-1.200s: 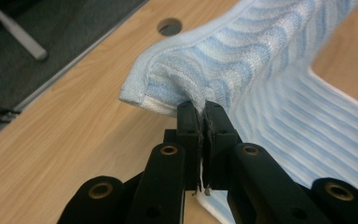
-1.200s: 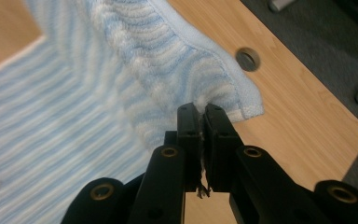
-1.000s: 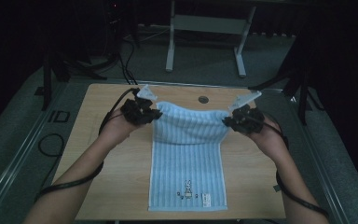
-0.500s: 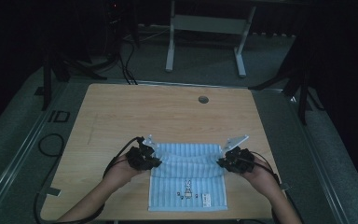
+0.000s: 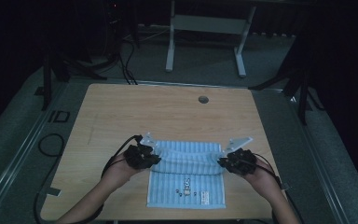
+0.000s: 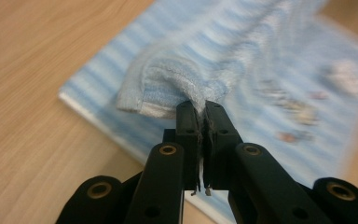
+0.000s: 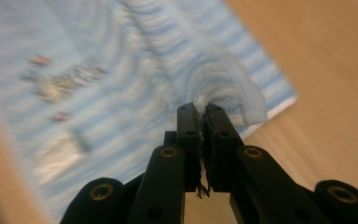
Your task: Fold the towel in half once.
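Your high view is dim, with darkness around the worktop, while both gripper views are brighter yet blurred beyond the fingers.

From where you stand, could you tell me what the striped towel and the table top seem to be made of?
The striped towel looks like terry cotton: soft, matte, with a fuzzy looped pile and a stitched hem where the jaws pinch it. The table top seems to be wood or a wood-look laminate: pale, smooth, with fine grain lines; which one I cannot tell.

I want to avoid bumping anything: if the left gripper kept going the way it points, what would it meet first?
Probably the towel itself: the left gripper, shut on a towel corner, points across the striped cloth lying just ahead, though depth is unclear.
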A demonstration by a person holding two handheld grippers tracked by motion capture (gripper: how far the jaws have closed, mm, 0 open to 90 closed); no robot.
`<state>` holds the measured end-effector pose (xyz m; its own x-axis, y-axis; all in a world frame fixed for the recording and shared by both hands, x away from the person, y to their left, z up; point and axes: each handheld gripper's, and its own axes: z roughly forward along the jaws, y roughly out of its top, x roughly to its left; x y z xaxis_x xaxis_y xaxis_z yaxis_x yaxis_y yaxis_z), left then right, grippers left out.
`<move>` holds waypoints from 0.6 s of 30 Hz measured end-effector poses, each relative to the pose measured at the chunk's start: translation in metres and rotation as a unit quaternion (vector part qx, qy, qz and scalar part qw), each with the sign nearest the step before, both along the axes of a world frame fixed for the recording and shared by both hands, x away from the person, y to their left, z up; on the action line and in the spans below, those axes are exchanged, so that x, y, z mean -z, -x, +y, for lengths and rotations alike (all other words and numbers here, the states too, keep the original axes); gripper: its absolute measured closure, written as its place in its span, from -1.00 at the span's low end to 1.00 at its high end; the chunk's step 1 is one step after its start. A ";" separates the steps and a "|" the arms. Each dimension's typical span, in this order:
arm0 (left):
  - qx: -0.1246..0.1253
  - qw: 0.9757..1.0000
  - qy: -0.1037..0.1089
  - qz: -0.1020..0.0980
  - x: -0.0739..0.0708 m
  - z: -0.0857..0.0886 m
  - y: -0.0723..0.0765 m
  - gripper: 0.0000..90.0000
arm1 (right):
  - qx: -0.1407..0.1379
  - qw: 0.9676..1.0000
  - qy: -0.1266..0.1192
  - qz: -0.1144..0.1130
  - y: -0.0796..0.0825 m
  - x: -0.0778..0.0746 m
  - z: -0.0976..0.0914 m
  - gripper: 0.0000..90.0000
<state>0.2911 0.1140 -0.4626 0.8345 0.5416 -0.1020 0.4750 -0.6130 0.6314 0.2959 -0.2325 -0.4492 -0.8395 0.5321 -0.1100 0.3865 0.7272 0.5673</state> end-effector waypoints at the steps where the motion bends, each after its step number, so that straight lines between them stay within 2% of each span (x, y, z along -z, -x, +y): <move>1: 0.040 0.999 -0.008 0.023 -0.002 0.001 0.013 0.73 | -0.007 1.000 -0.006 -0.006 0.013 -0.005 -0.002 0.82; 2: 0.079 0.996 -0.026 0.043 0.001 0.003 0.027 0.47 | -0.025 1.000 -0.017 -0.002 0.031 -0.008 -0.004 0.68; 3: 0.111 0.992 -0.042 0.051 0.009 0.006 0.044 0.30 | -0.048 0.998 -0.027 0.015 0.048 -0.006 -0.006 0.57; 4: 0.117 0.990 -0.048 0.063 0.015 0.008 0.052 0.19 | -0.068 0.997 -0.024 0.029 0.065 0.002 -0.010 0.45; 5: 0.114 0.989 -0.049 0.082 0.024 0.010 0.059 0.09 | -0.073 0.996 -0.022 0.039 0.073 0.008 -0.011 0.34; 7: 0.110 0.987 -0.055 0.101 0.040 0.013 0.068 0.02 | -0.057 0.997 -0.003 0.061 0.083 0.025 -0.015 0.27; 8: 0.105 0.988 -0.051 0.104 0.046 0.015 0.068 -0.02 | -0.046 0.997 0.005 0.067 0.083 0.032 -0.017 0.22; 9: 0.095 0.989 -0.047 0.103 0.049 0.016 0.066 -0.05 | -0.034 0.996 -0.006 0.088 0.076 0.040 -0.018 0.22; 12: 0.081 0.991 -0.042 0.099 0.050 0.014 0.060 -0.05 | -0.021 0.996 0.003 0.085 0.070 0.042 -0.012 0.20; 15: 0.095 0.991 -0.026 0.086 0.042 0.008 0.053 -0.05 | -0.043 0.996 0.011 0.080 0.067 0.041 -0.003 0.17; 16: 0.094 0.992 -0.028 0.084 0.040 0.007 0.051 -0.05 | -0.042 0.996 0.011 0.079 0.063 0.040 -0.002 0.17; 17: 0.091 0.993 -0.034 0.072 0.038 0.004 0.046 -0.05 | -0.036 0.996 0.016 0.074 0.060 0.040 -0.001 0.17; 18: 0.088 0.993 -0.034 0.071 0.038 0.002 0.043 -0.05 | -0.026 0.998 0.017 0.062 0.054 0.039 -0.003 0.19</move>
